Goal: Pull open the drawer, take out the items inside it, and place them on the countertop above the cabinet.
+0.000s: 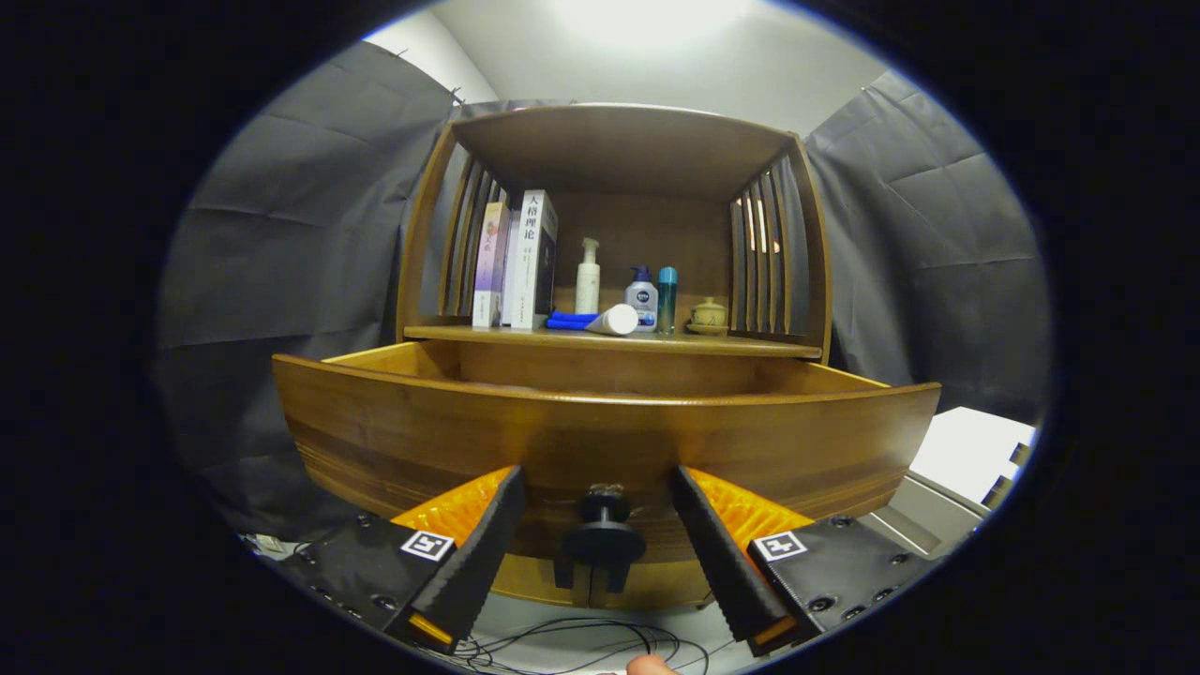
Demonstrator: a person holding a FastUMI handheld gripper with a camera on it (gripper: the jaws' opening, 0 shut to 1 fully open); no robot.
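Observation:
The wooden drawer [600, 441] stands pulled out of the cabinet, its front panel facing me and its inside hidden behind that panel. A black round knob [603, 536] sticks out of the panel's lower middle. My gripper [597, 487] is open, its orange-and-black fingers [487, 525] standing one on each side of the knob, apart from it. Above the drawer runs the countertop [750, 345], bearing books [525, 262], a white pump bottle [588, 277], a blue cloth [567, 321], a white tube lying on its side [614, 321], a small bottle [642, 298], a teal can [667, 298] and a lidded ceramic cup [708, 316].
Slatted wooden sides [764, 258] and a top board enclose the countertop shelf. Black cables [581, 647] lie on the floor below the drawer, with a fingertip [649, 666] near them. A white and grey unit [966, 469] stands to the right.

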